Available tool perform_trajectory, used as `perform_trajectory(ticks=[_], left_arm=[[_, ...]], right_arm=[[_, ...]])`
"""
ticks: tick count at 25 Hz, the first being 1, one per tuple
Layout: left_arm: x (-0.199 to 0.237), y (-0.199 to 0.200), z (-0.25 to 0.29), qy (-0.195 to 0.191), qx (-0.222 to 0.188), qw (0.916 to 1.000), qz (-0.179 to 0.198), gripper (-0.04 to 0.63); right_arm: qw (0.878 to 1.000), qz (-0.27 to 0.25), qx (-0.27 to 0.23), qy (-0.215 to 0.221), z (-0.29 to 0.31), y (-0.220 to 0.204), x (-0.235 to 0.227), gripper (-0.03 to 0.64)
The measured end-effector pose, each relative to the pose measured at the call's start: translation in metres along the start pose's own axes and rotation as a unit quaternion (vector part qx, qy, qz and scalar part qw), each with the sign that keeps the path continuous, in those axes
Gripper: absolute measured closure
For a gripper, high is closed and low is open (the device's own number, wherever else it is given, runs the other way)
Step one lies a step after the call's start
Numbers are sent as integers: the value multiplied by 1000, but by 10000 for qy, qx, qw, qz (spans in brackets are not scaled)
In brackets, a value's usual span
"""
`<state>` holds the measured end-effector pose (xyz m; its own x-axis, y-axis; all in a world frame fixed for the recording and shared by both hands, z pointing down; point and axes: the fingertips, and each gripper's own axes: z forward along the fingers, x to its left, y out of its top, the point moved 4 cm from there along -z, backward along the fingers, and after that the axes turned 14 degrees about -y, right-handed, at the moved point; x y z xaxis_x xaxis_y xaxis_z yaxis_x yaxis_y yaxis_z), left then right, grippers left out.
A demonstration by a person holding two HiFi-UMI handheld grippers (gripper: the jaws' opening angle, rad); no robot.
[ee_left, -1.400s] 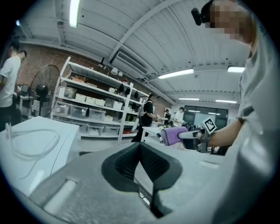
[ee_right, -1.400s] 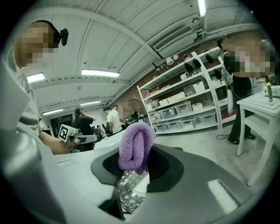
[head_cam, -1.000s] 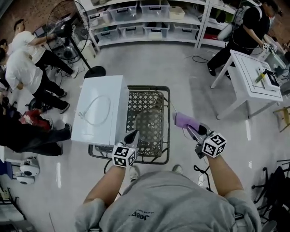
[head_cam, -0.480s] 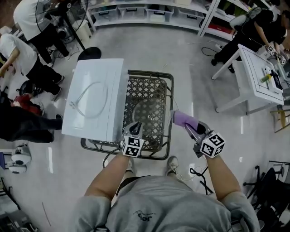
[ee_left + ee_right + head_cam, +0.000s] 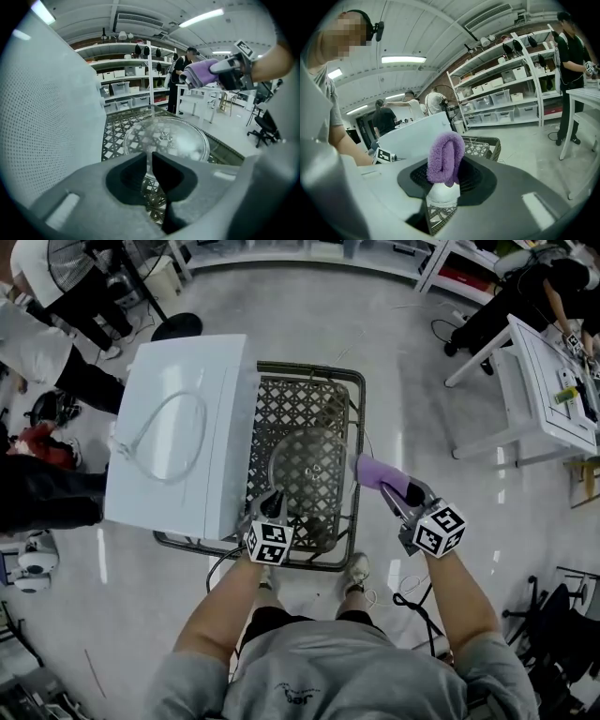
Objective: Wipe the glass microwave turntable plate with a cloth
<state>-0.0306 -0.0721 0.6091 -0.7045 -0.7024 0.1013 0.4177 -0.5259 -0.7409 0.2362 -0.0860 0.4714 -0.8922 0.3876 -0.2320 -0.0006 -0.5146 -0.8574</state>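
At the bottom of the frame, the left gripper point(image 5: 151, 158) has its dark jaws pinched on the near rim of a round clear glass turntable plate point(image 5: 167, 139). The plate sits over a black metal lattice tray point(image 5: 116, 132). A white perforated appliance wall point(image 5: 51, 117) fills the left side. At the upper right, the right gripper point(image 5: 216, 71) holds a fuzzy purple cloth point(image 5: 199, 74).

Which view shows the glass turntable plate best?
Left gripper view: the glass plate fills the centre, its near edge in the left hand-held gripper. Head view shows it faintly over the basket; right gripper view not at all.
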Motion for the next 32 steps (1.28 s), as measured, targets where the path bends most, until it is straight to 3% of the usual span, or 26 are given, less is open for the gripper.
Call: perform_trajectory(ticks=[8,12,17,23,28,32], left_arm=[[-2,-23,13,-177,168,9997,64,581],[1,-33,24,-104,361,9993,85,595],[0,-35,22,24,240,9996,171,597],[0,-35,20,112,-18,9998,141,597],[2,-35,18,41,-72,9999,70,597],[1,-36,18,-26,-106,9999,64,597]], right_arm=[[9999,-101,101,54,45,-16,0,502],[9996,-202,125,125,65,-19,-1,502],[9989,-396,158,198,88,-19,3,502],[9907,-1280,267,372,137,-12,21,503],[9731,-2170,384,666,194,-14,54,503],[9601,-2579,447,986,227,-24,86,503]])
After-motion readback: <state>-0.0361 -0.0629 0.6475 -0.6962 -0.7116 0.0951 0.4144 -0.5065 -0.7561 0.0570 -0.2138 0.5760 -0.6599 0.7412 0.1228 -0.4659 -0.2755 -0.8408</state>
